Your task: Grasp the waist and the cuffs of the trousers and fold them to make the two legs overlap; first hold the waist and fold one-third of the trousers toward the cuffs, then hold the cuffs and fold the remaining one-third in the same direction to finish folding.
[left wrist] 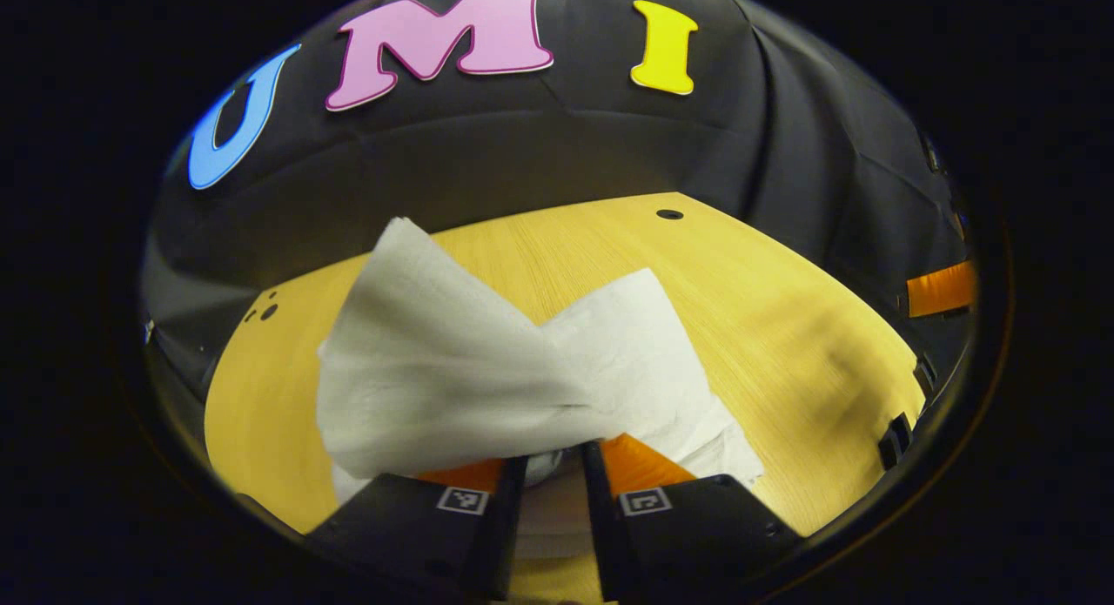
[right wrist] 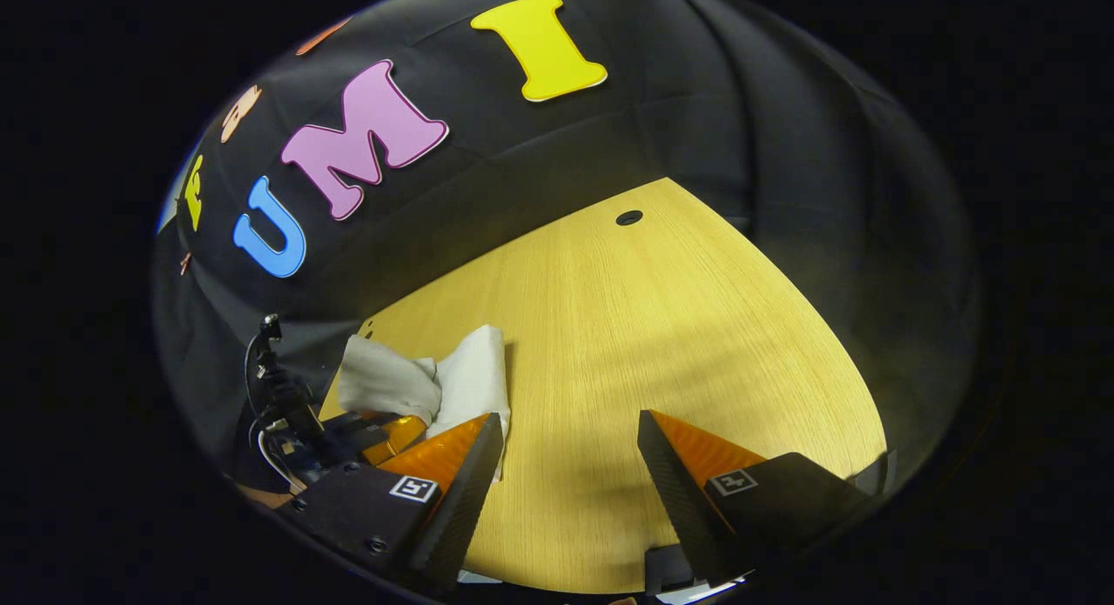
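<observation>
Your left gripper (left wrist: 548,453) has its fingers pinched on the bunched white trousers (left wrist: 452,361) above the tabletop (left wrist: 783,344); your right gripper (right wrist: 570,431) hangs wide open, holding nothing.

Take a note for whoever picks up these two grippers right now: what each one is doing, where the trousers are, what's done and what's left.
Left gripper: shut on the white trousers, holding a bunched part lifted off the wooden table; which end it holds I cannot tell.
Right gripper: open, holding nothing, above bare table, with the trousers off to its left by the left gripper.
Done: trousers gathered and picked up; no neat fold shows yet.
Left: lay them flat with legs overlapping, fold the waist third toward the cuffs, then fold the cuff third.
</observation>
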Demonstrator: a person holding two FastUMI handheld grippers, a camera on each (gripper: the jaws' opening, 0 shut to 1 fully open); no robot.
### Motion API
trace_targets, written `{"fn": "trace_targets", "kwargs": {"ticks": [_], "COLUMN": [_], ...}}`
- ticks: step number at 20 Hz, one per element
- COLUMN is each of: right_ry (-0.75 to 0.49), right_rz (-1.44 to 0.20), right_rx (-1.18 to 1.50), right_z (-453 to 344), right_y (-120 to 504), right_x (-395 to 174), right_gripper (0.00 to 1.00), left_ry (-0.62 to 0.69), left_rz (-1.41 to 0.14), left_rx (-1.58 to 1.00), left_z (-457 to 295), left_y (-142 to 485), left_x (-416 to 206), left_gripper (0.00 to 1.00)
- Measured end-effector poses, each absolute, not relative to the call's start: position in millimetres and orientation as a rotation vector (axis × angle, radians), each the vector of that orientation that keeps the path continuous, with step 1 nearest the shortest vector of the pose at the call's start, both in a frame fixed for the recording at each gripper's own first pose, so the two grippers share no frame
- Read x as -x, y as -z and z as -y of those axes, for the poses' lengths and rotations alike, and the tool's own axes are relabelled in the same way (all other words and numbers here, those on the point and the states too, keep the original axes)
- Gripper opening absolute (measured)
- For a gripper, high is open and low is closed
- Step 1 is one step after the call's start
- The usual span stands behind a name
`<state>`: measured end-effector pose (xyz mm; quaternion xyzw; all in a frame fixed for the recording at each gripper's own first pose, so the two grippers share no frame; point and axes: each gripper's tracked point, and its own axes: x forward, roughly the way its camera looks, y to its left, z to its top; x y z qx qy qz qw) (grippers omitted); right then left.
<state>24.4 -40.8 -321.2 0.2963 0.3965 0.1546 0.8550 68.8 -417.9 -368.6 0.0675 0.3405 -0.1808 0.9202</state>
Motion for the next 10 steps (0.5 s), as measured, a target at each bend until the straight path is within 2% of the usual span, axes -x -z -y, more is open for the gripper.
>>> {"fn": "trace_targets", "kwargs": {"ticks": [4,10], "right_ry": [-0.320,-0.297], "right_rz": [-0.810,-0.733], "right_rx": [-0.644,-0.687], "right_z": [40.5,23.3], "right_y": [313.0,275.8], "right_x": [-31.1,-36.9], "right_gripper": [0.96,0.96], "left_ry": [0.384,0.414], "left_rz": [-0.635,-0.498], "left_rx": [-0.078,-0.037], "left_z": [414.3,379.5], "left_y": [324.8,250.0], "left_x": [-65.1,-59.1], "left_gripper": [0.95,0.96]}}
